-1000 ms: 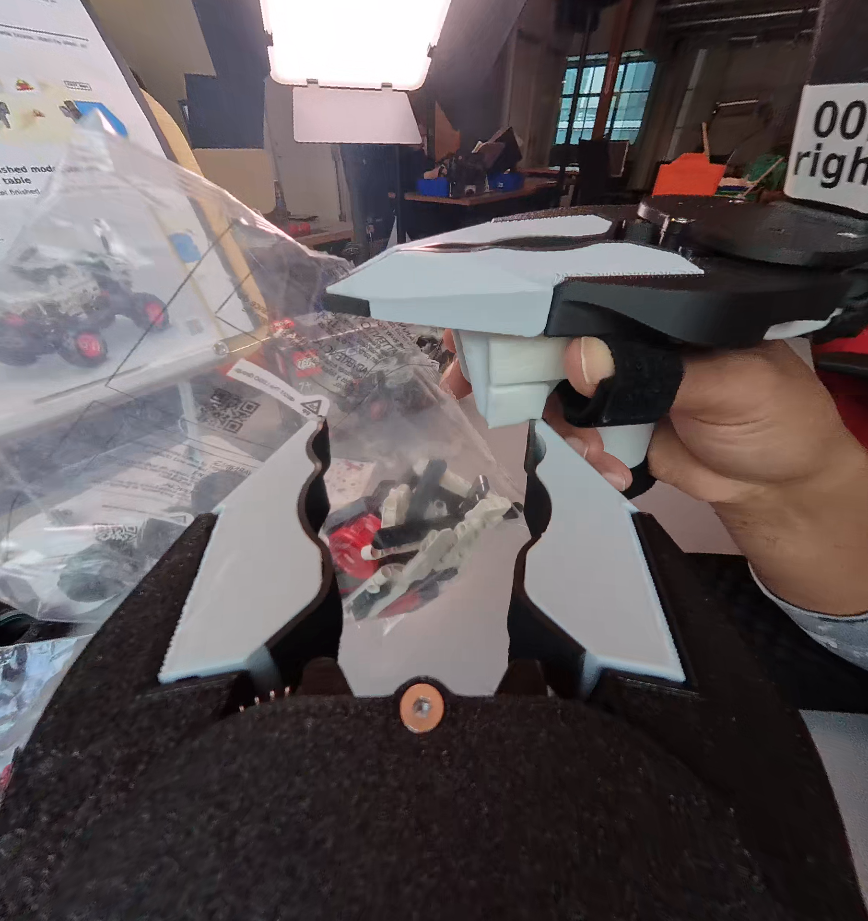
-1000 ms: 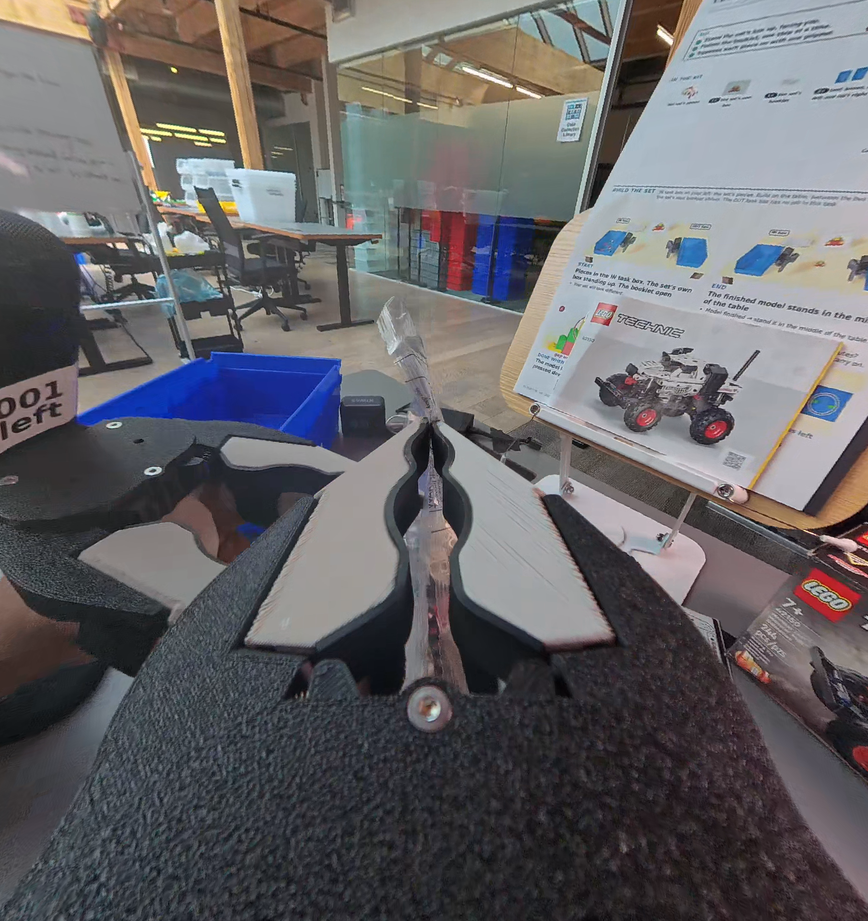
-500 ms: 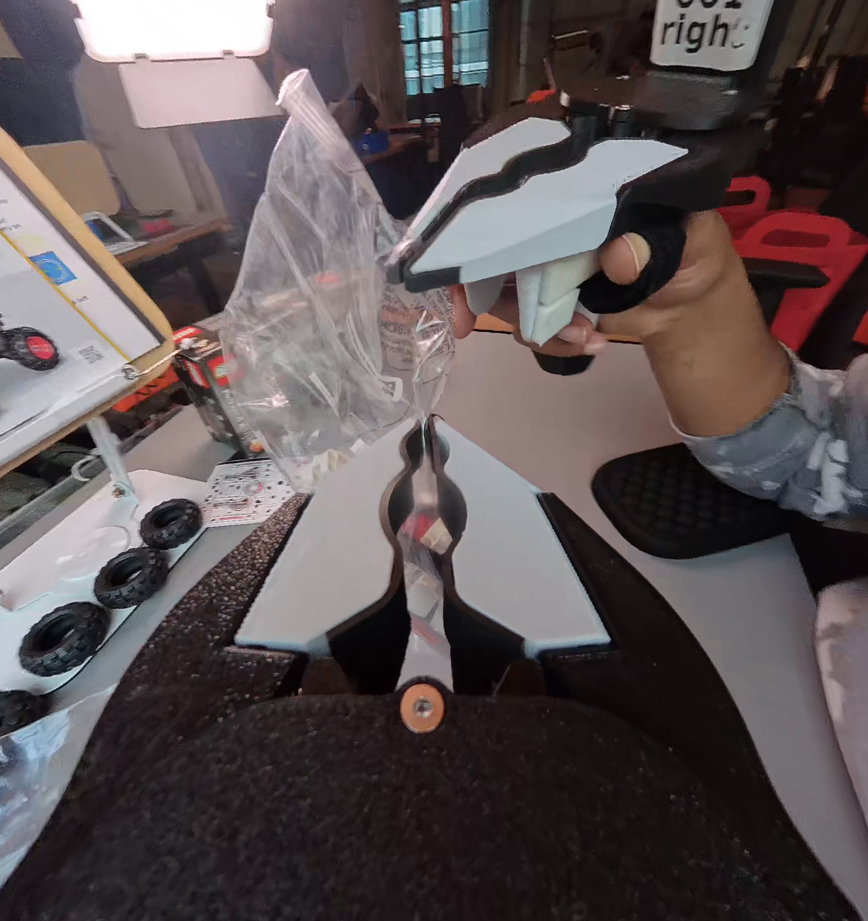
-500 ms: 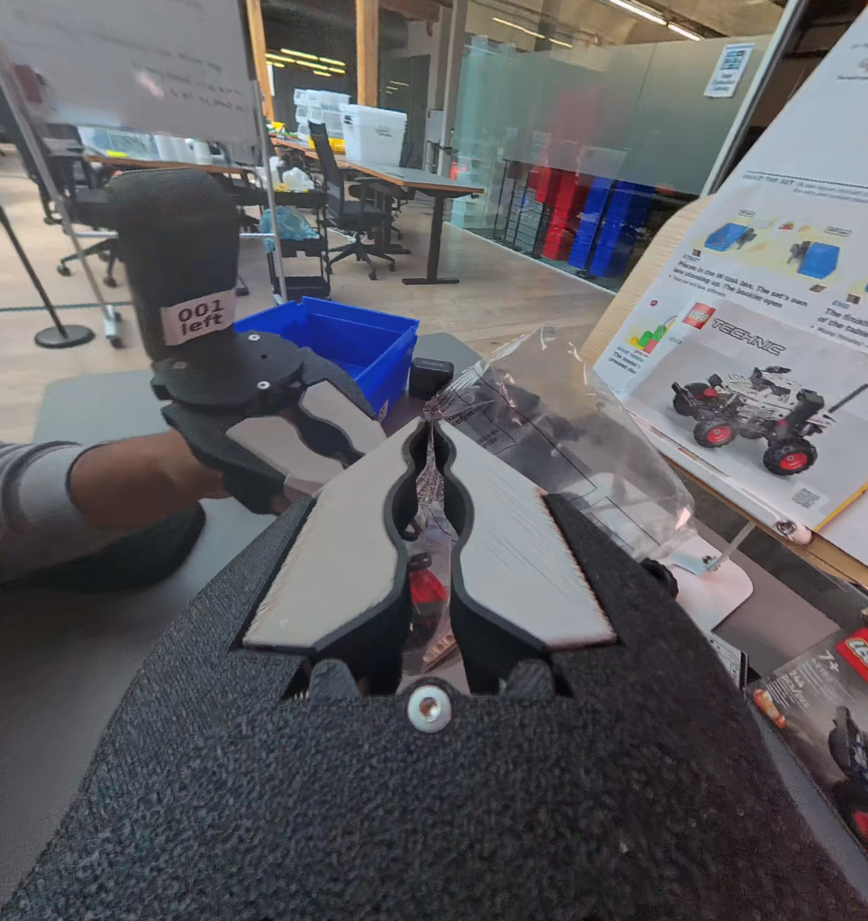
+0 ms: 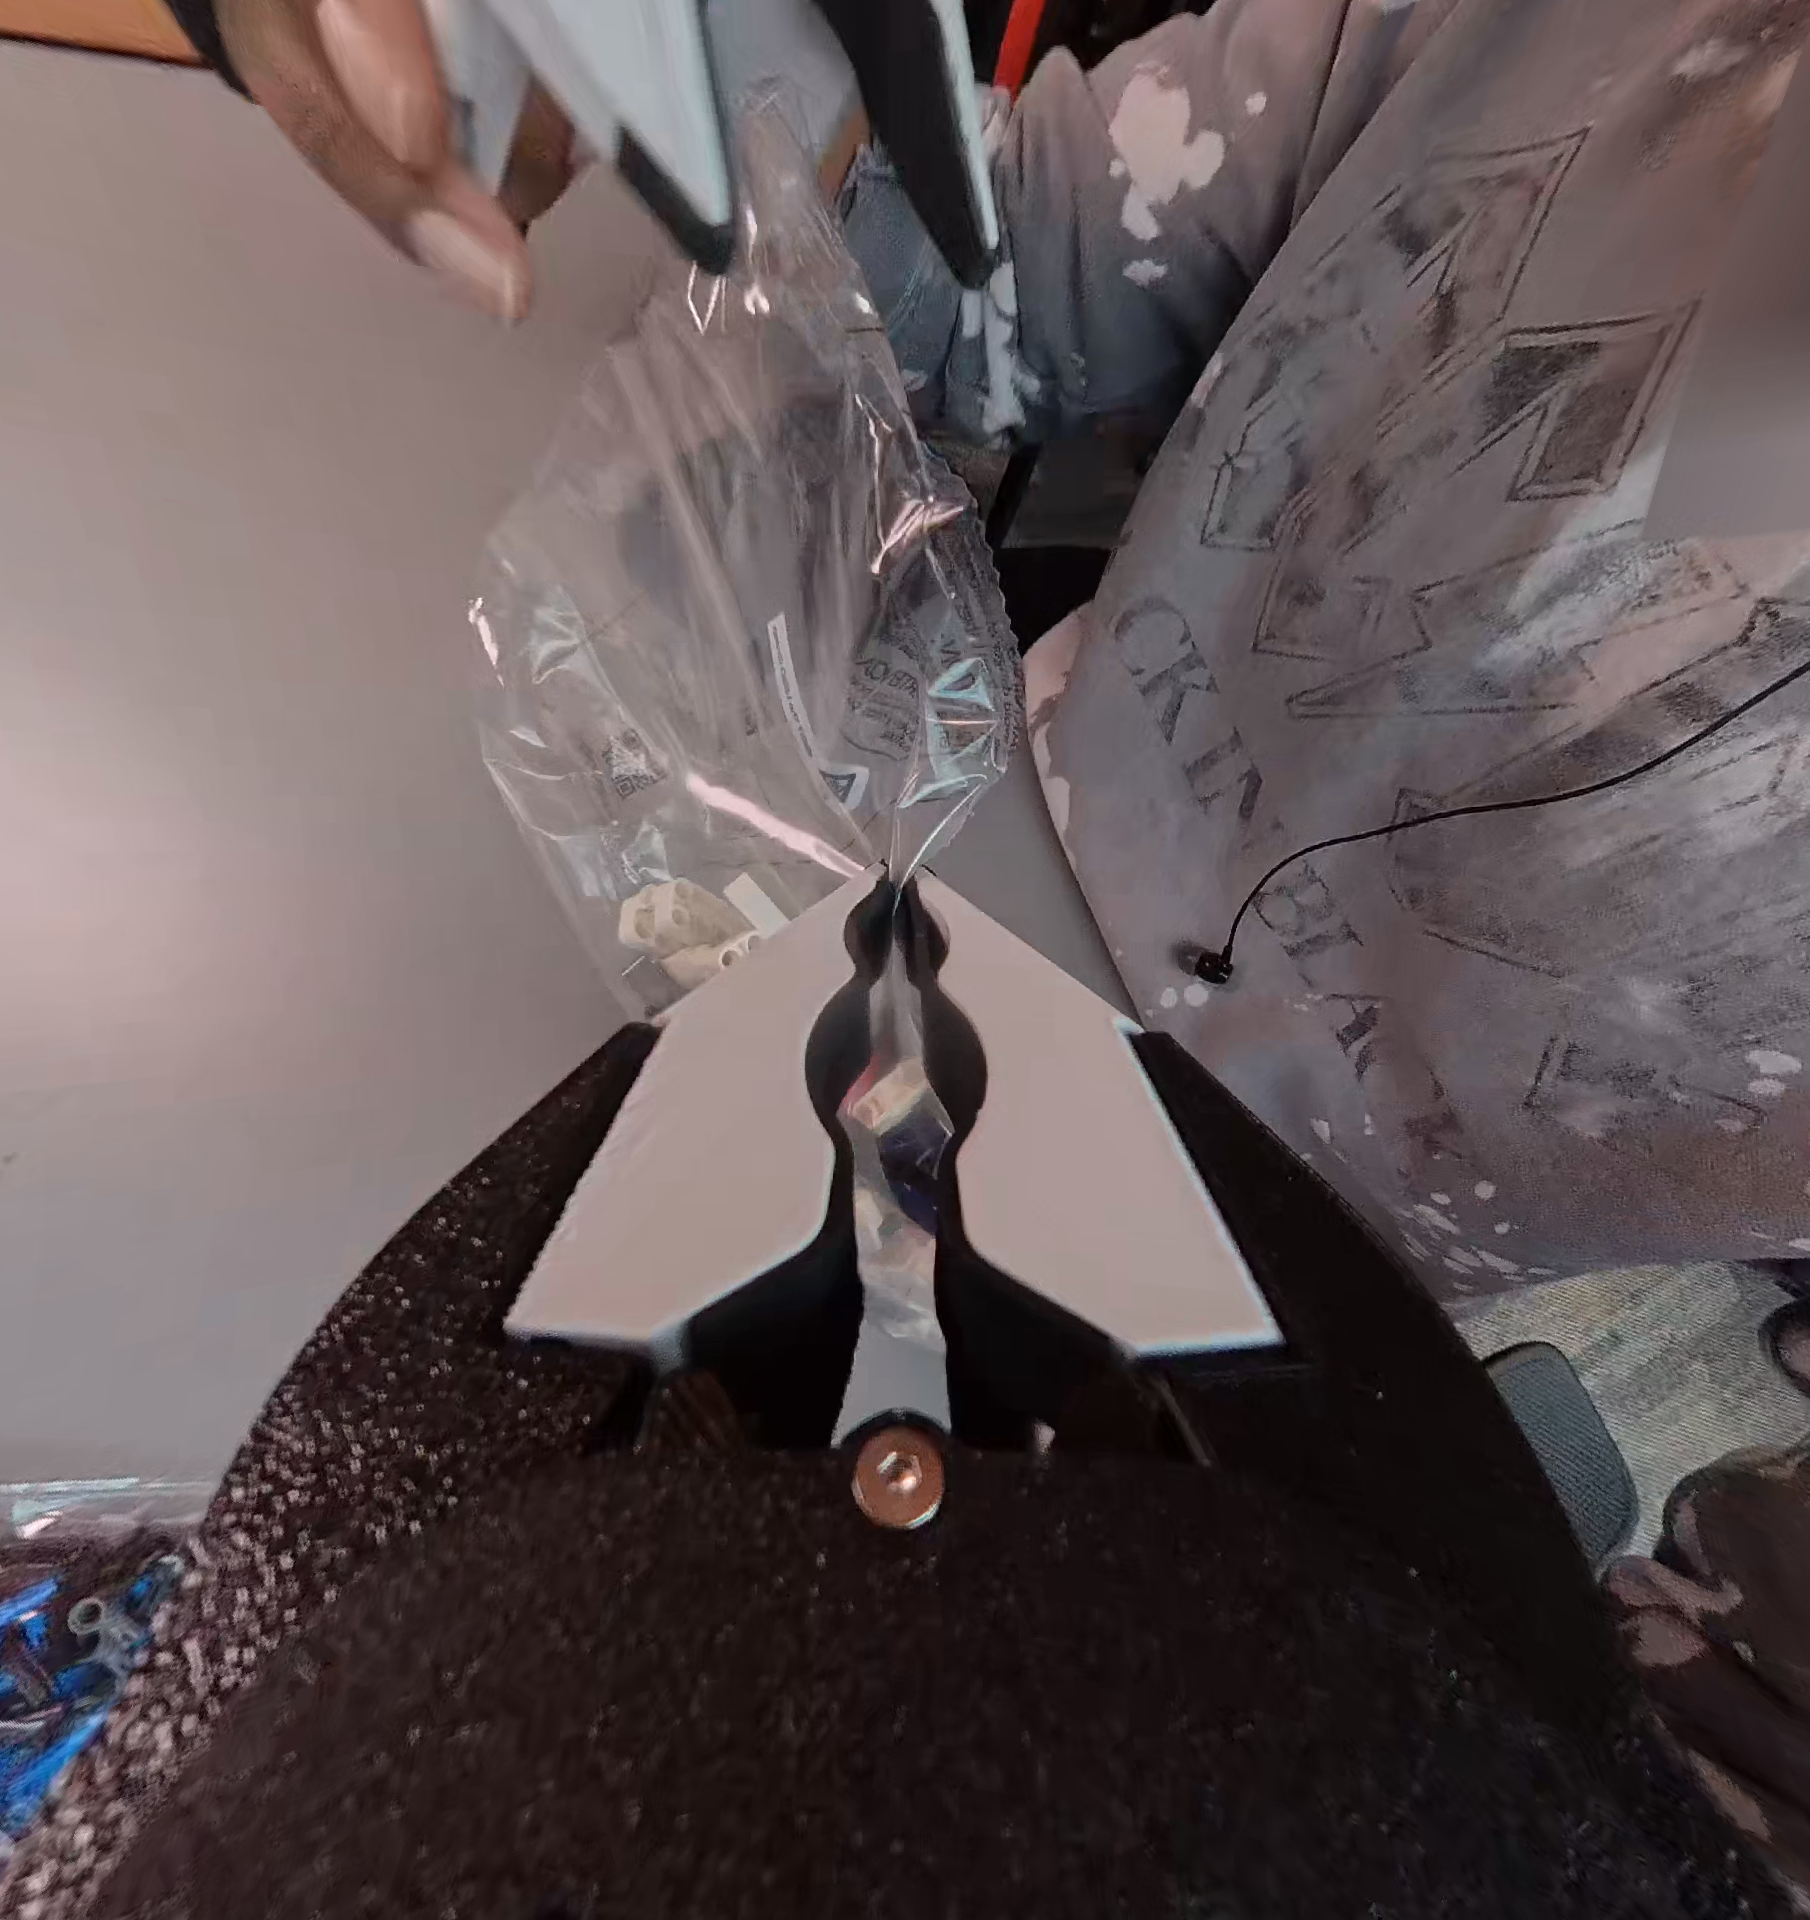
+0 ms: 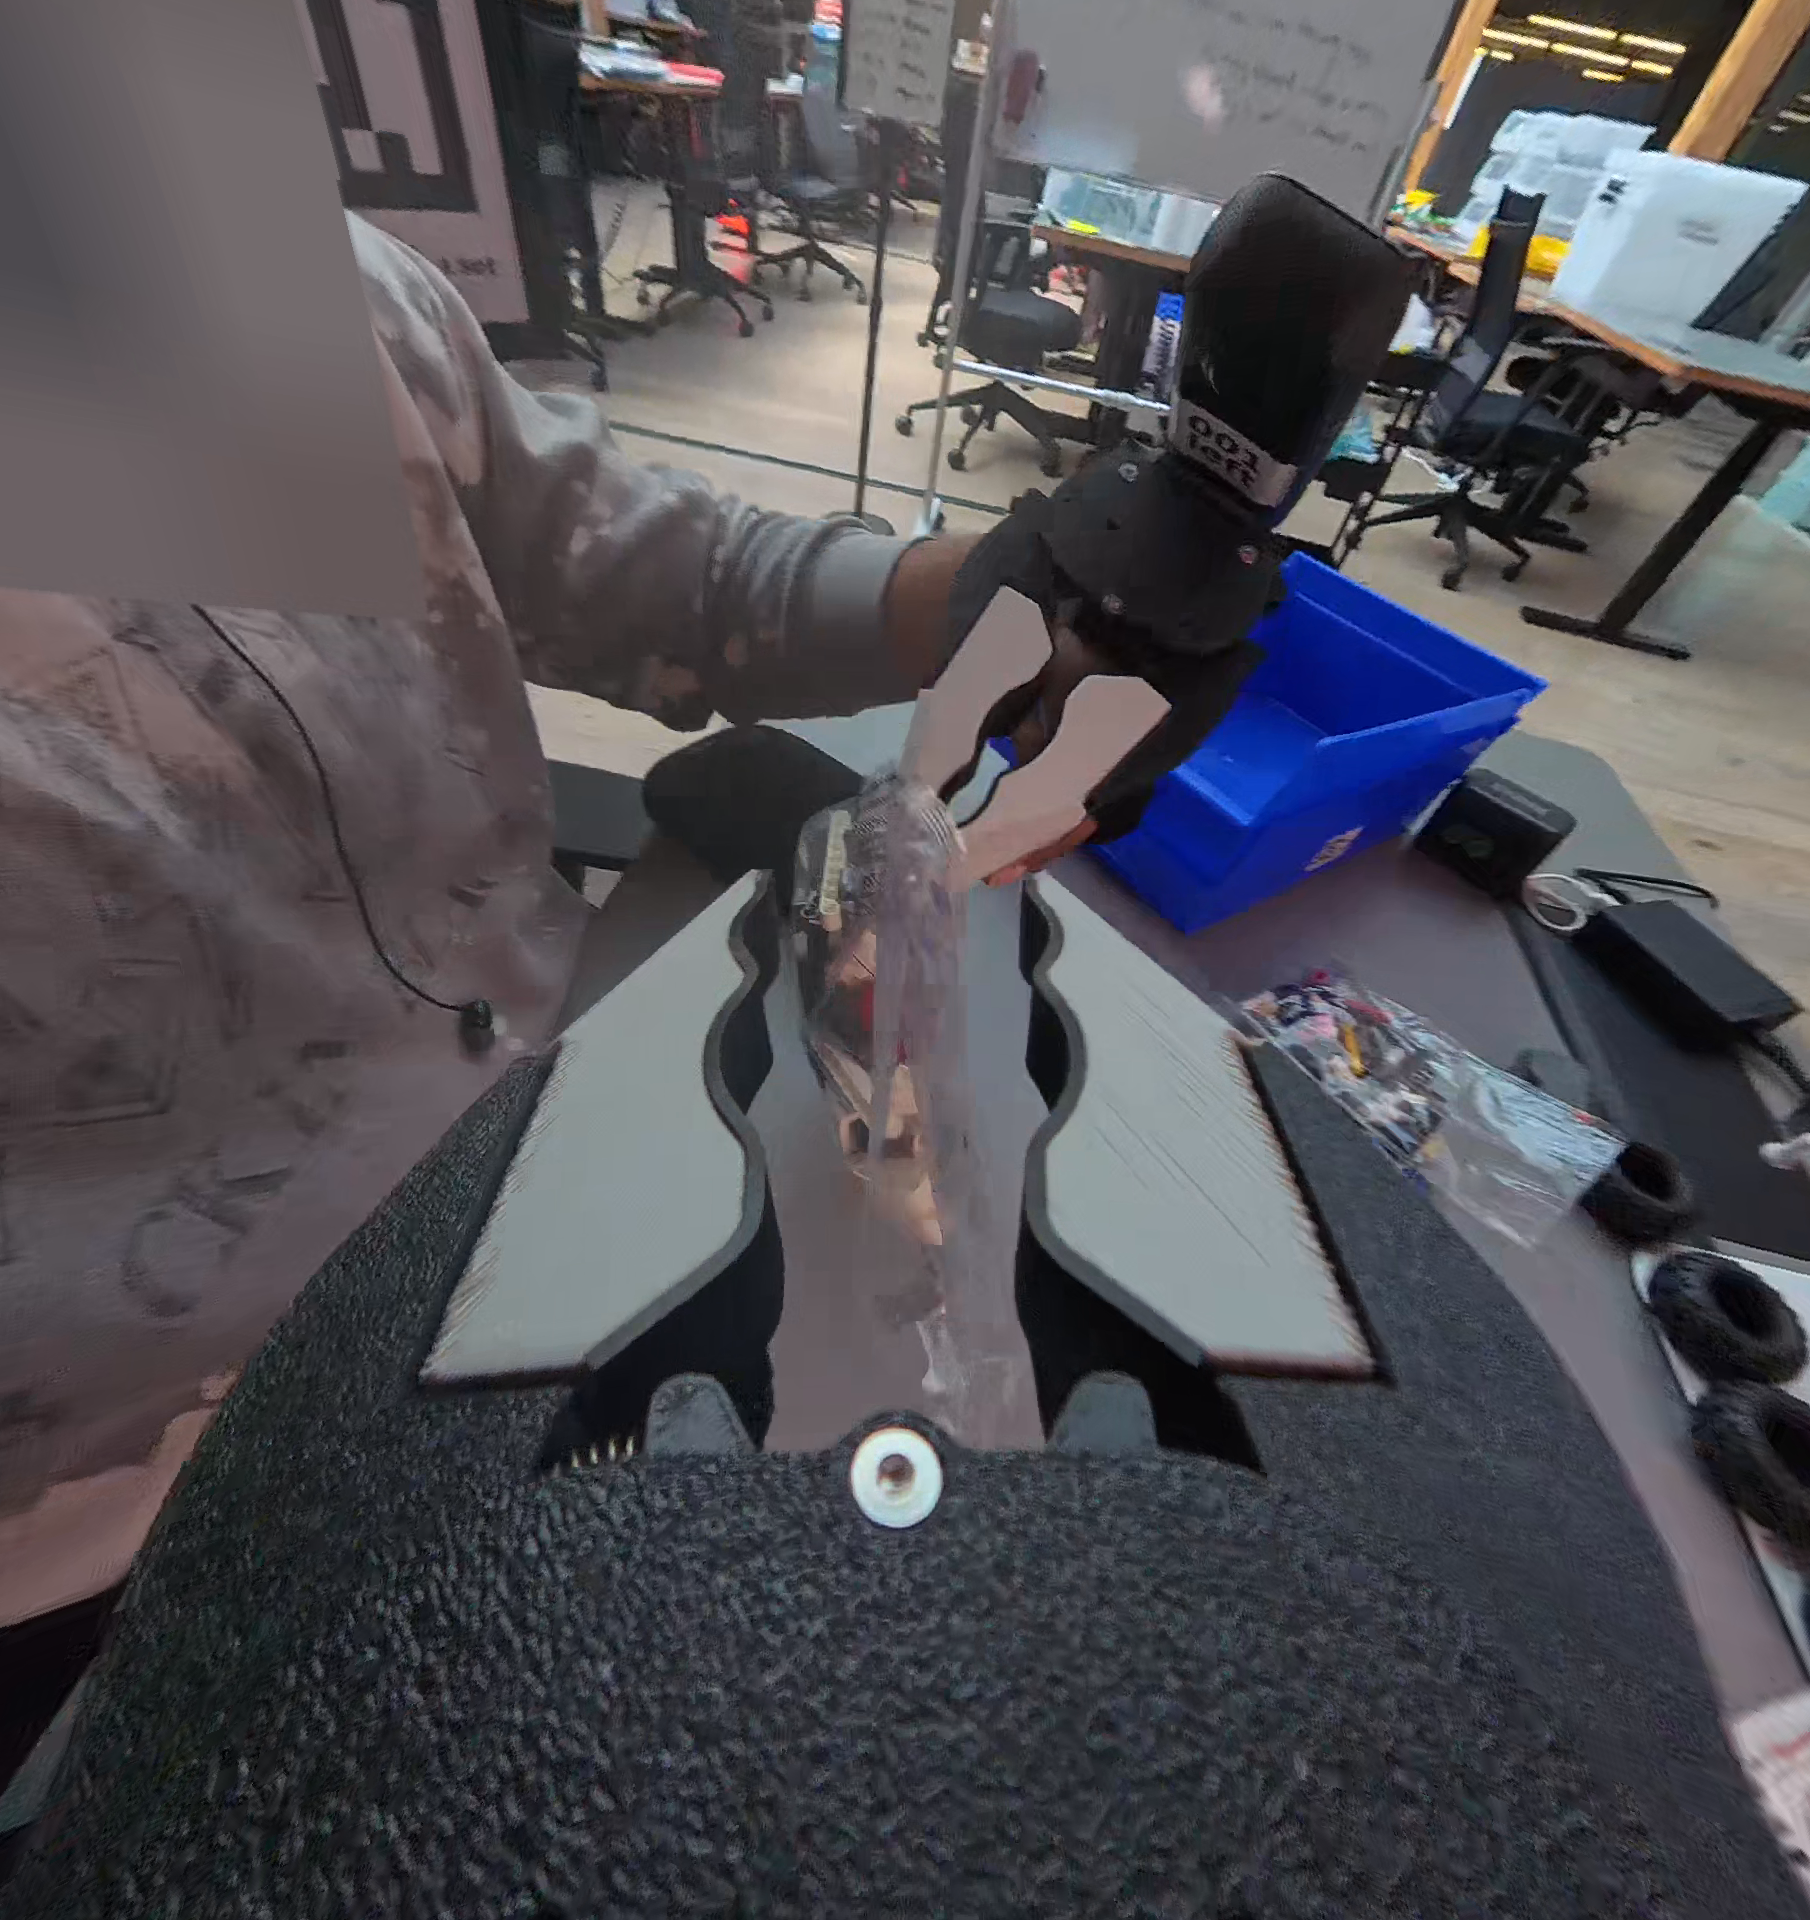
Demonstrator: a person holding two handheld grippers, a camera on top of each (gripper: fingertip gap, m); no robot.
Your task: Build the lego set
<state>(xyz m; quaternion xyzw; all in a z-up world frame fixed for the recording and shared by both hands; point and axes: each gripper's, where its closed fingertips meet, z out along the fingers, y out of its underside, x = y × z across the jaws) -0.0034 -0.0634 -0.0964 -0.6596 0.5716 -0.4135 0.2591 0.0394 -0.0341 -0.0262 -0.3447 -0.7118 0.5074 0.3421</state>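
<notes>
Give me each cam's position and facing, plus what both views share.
Left wrist view: sits on the left gripper, looks down at the grey table and the person's torso; fingers shut on the clear bag.
Right wrist view: sits on the right gripper, faces over the table toward the blue bin; fingers open, sleeve visible.
Shared: the bag, both grippers.

Desks (image 6: 1711,364) w/ office chairs (image 6: 1015,332); whiteboard (image 6: 1207,94); wood floor (image 6: 776,405)
</notes>
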